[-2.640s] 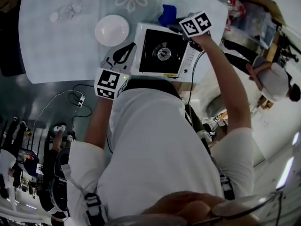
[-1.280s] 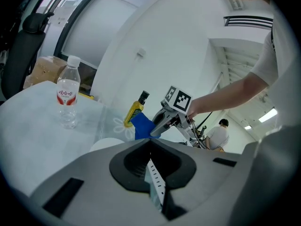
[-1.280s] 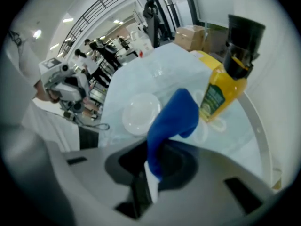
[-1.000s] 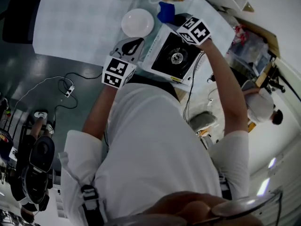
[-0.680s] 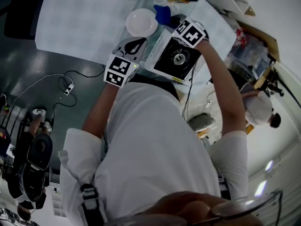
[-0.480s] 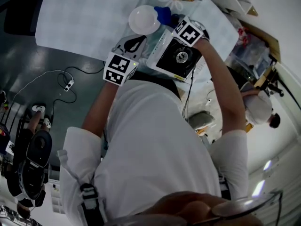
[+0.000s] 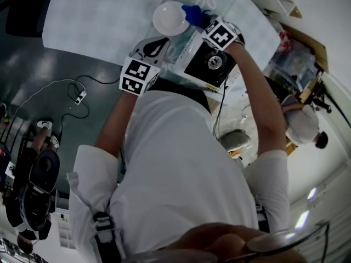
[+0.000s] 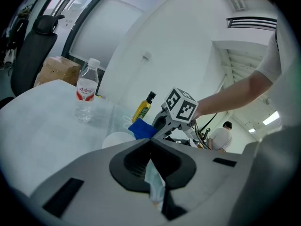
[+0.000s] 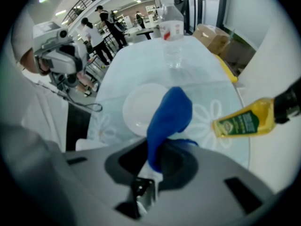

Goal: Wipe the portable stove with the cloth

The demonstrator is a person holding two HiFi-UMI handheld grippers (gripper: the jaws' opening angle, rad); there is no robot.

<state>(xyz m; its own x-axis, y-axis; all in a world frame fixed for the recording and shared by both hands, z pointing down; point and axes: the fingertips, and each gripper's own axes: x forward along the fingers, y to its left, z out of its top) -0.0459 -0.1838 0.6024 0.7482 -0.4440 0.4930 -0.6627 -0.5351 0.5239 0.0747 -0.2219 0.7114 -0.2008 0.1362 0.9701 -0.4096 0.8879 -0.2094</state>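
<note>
- Pale sheet covers the table (image 7: 88, 26), and the room behind is big and bright, with people far off.
- My right tongs (image 9: 153, 166) are clenched on the blue cloth (image 9: 169, 117). It sticks up out of the jaws in a bunch.
- My left tongs (image 8: 150, 145) are clamped too, on a small pale scrap (image 8: 154, 185). I can't tell what the scrap is.
- From the head view, the cloth is at the far corner of the stove (image 7: 207, 64), just beside the white bowl (image 7: 170, 18). It is not over the black top.
- My left tongs sit by the stove's left side. I can't tell if they touch it.
- Farther out stand an oil bottle (image 9: 244, 121) and a water bottle (image 8: 86, 95).
- Getting hold of the cloth is done, I think.
- The wiping looks like the part that is left. The cloth has to come onto the stove top and rub across it.
- I see no wet streak or dirt on the stove, so I can't say how much is clean.
</note>
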